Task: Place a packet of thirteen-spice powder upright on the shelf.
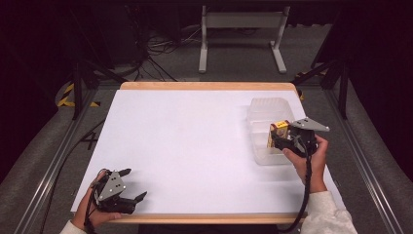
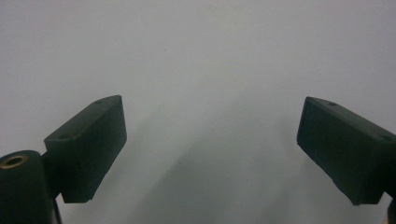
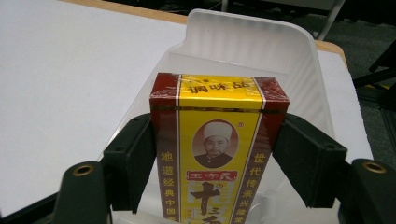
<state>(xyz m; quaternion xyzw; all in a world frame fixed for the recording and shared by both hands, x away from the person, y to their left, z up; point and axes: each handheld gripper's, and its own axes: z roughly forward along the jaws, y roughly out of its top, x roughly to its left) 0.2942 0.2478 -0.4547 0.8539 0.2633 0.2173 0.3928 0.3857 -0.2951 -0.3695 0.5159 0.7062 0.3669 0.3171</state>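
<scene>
A yellow and red seasoning box (image 3: 217,144) with Chinese print stands between the jaws of my right gripper (image 3: 215,161), which is shut on its sides. In the high view that gripper (image 1: 278,137) holds the box (image 1: 277,131) just above a clear plastic bin (image 1: 267,111) at the table's right. The bin's frosted back wall (image 3: 247,39) rises behind the box. My left gripper (image 1: 131,187) rests at the table's front left corner, open, with only white table surface between its jaws (image 2: 212,149).
The white table top (image 1: 185,141) has a wooden edge at front and back. Metal rails run along both sides of the table. A white stand and cables lie on the floor behind.
</scene>
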